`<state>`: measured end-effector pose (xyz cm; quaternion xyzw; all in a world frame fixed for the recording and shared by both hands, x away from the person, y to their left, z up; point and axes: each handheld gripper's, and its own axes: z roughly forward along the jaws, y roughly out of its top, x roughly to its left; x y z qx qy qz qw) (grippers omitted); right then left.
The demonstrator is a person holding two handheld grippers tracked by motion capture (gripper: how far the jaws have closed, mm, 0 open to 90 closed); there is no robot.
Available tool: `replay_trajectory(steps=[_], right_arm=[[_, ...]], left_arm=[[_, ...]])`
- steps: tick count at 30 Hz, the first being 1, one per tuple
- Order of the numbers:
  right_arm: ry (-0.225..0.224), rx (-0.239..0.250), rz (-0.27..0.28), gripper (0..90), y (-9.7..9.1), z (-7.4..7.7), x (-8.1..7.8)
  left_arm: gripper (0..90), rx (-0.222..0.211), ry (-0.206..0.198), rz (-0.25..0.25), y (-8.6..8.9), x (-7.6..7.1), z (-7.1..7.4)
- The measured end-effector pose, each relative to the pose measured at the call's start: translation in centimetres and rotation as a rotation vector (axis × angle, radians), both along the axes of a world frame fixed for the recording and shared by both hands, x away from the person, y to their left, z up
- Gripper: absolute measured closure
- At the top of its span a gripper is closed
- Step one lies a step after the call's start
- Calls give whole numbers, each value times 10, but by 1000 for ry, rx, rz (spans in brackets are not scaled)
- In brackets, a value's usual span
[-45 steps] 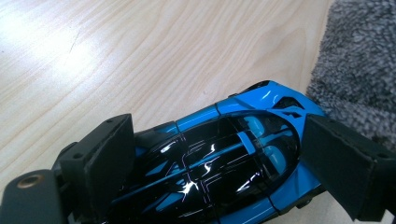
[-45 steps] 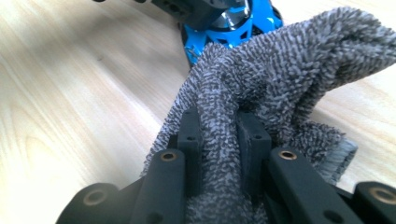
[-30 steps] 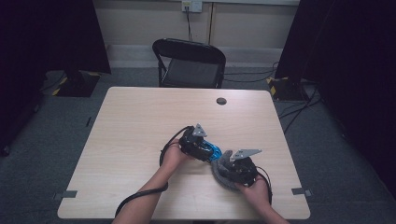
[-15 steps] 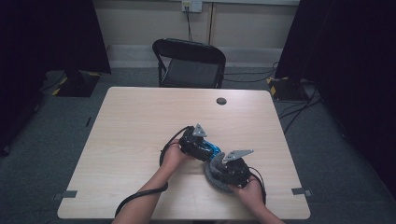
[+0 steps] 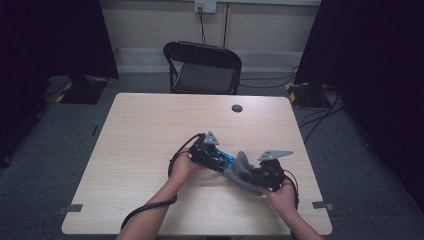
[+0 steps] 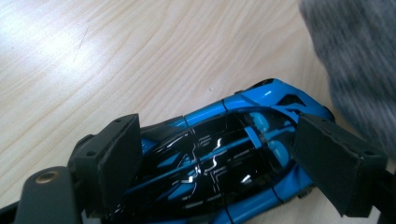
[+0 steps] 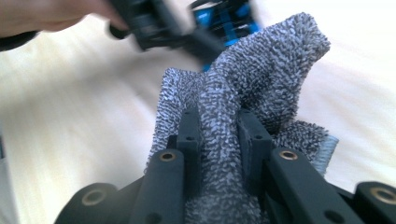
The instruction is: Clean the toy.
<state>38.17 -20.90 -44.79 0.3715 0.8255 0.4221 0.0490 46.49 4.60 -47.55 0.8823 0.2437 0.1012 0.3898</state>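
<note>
Two black two-jaw grippers work close together near the front right part of the pale wooden table (image 5: 150, 130). On the left gripper (image 6: 219, 172) the jaws stand wide, one pad on each side of a glossy blue and black toy car (image 6: 224, 158), and they have just been closing a little; the pads look to lie against the car's flanks, though the contact itself cannot be told for sure. That car lies on the tabletop with its nose toward the other tool. On the right gripper (image 7: 219, 144) the jaws are nearly together, pinching a fold of grey looped terry cloth (image 7: 252, 88) between the pads, and the cloth bunches upward out of the grip. From above, the cloth (image 5: 243, 167) lies between both tools, touching the car's (image 5: 223, 161) far end. Each tool sits in a hand, with forearms entering from the table's front edge. Near the back edge, well apart, a small dark round cap (image 5: 237, 108) sits on the table. Beyond that edge stands a black folding chair (image 5: 202, 67).
</note>
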Motion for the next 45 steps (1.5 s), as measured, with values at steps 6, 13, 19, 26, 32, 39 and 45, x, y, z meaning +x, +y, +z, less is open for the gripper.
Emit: replay_trajectory(steps=[6, 13, 19, 26, 32, 39, 45], right_arm=[[-29, -20, -61, 740, -13, 6, 17], [-47, -53, -112, 736, -9, 9, 40], [-48, -65, -133, 732, 3, 7, 59], [-32, -75, -175, 729, 13, 1, 87], [-36, -79, -182, 721, 24, 2, 101], [-27, -69, -192, 715, 29, -2, 110], [-23, -80, -188, 713, 29, -8, 106]], left_arm=[[208, -18, -7, 4, 8, -7, 12], [224, -15, -21, 12, 14, -19, 11], [225, -12, -17, 27, 15, -25, 7], [221, 25, 6, 47, 14, -30, 1], [201, 14, 2, 70, 14, -29, -3], [164, -7, 25, 125, 12, -26, -3], [151, -2, 20, 162, 10, -23, -2]])
